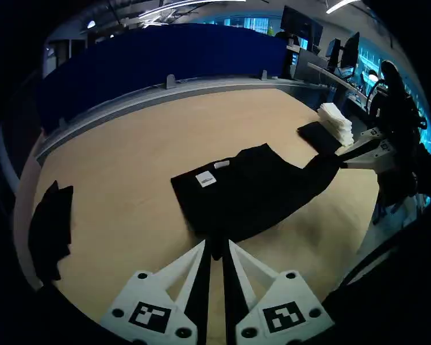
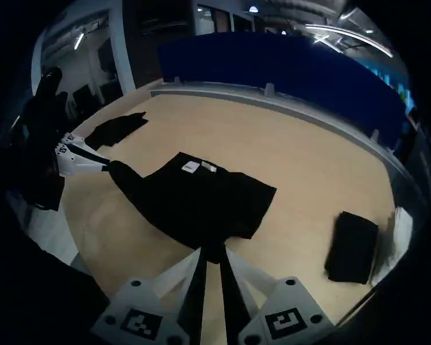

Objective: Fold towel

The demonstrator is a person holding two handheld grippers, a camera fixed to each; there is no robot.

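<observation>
**foldfan:** Jaws on both grippers are pinched narrow, each on a near corner of the black towel with white tags. In the left gripper view the left gripper has dark cloth bunched right between its tips. The right gripper looks the same in its own view. Most of the towel lies flat around the middle of the light wooden desk, and only the two held corners are lifted off it.

**deskjockey:** Looks like the fold-over step to me. I'd guess the trick is raising both corners level and carrying them together toward the far side, where the tags sit, so the crease comes out straight. Let one corner get ahead of the other and you'd probably get a skewed fold. I'd keep the cloth a bit taut between the two.

**foldfan:** How's the room for moving?

**deskjockey:** Plenty of bare desk beyond the towel, up to the blue partition wall. The sides are busier. A crumpled black cloth sits well apart on the left gripper's side. A folded black cloth, with a stack of white towels just beside it, sits on the right gripper's side near the desk edge. The near desk edge is close under both grippers, so I'd watch that slack doesn't hang off it.
</observation>
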